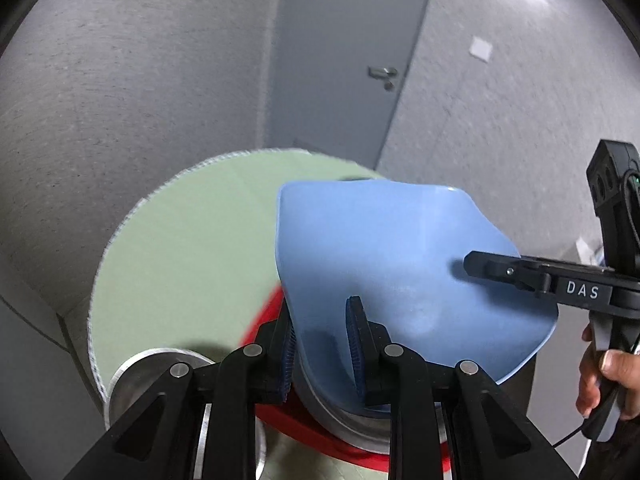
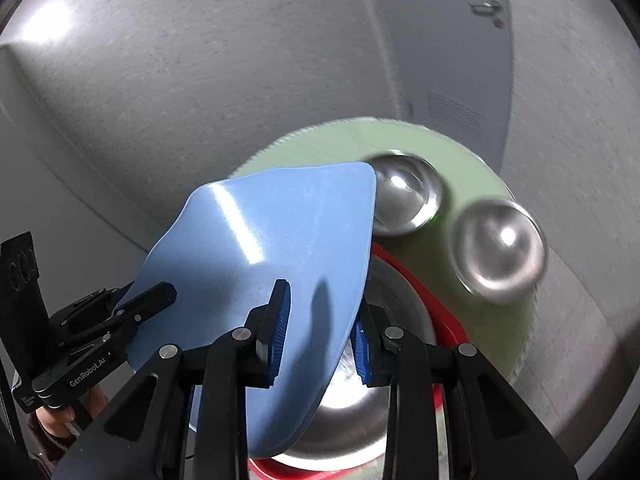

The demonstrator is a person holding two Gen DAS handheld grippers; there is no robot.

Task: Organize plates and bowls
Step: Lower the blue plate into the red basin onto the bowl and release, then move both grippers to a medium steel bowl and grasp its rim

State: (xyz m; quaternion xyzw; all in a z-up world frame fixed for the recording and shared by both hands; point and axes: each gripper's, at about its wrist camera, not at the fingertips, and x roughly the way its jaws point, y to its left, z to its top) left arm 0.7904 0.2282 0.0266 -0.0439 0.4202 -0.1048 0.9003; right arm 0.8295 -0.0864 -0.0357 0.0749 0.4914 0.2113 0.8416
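Blue plate [image 1: 384,264], left wrist view: clamped at two rim points by left tongs [image 1: 322,354] and right tongs [image 1: 476,266], aloft over the green worktop [image 1: 192,248]. Right wrist view: two steel bowls [image 2: 406,200] remain loose; stacking appears barely begun.

The red plate [image 2: 440,312] is largely hidden by the blue plate [image 2: 280,240]; two steel bowls [image 2: 500,248] are blurred.

The green round table [image 2: 472,152] is crowded: two steel bowls [image 2: 498,250] on its far side, a red plate [image 2: 444,312] and steel dish [image 2: 352,420] nearer; its left part lies bare.
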